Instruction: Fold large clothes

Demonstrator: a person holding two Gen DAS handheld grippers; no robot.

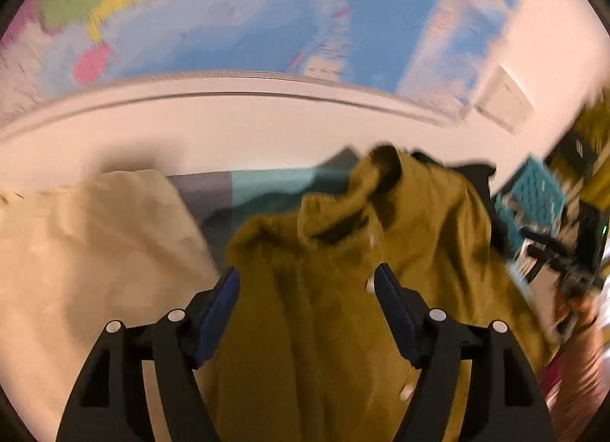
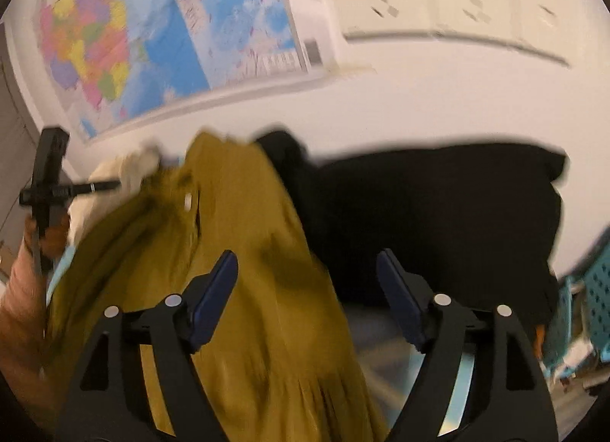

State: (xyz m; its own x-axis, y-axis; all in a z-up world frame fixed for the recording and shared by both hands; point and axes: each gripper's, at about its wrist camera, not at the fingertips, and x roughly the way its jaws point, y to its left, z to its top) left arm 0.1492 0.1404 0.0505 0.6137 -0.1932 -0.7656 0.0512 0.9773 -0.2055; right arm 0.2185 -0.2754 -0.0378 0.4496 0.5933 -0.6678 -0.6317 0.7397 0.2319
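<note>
Left gripper (image 1: pixel 307 285) is spread wide, fingers parted around the mustard shirt (image 1: pixel 328 308) without pinching it, and my right gripper (image 2: pixel 307 274) is just as wide, its left pad (image 2: pixel 213 301) over the same cloth and its right pad in front of the black garment (image 2: pixel 438 221). So nothing is held on either side. The mustard shirt is bunched in a heap right in front of both grippers, collar end humped up toward the white wall (image 1: pixel 267 129), white buttons (image 1: pixel 406 391) showing along the placket. A cream garment (image 1: pixel 95 251) sits to its left, the black one to its right, both just beside it and possibly touching.

Here's my worry: everything is smeared with motion, so I can't judge how many layers lie between the pads. If I close now I may catch a double fold, or drag the black garment along with the right side, and the shirt won't spread flat. Clamping on a button could also let the cloth slip out. That teal basket (image 2: pixel 594 301) is near on the right; a wide swing might clip it.
</note>
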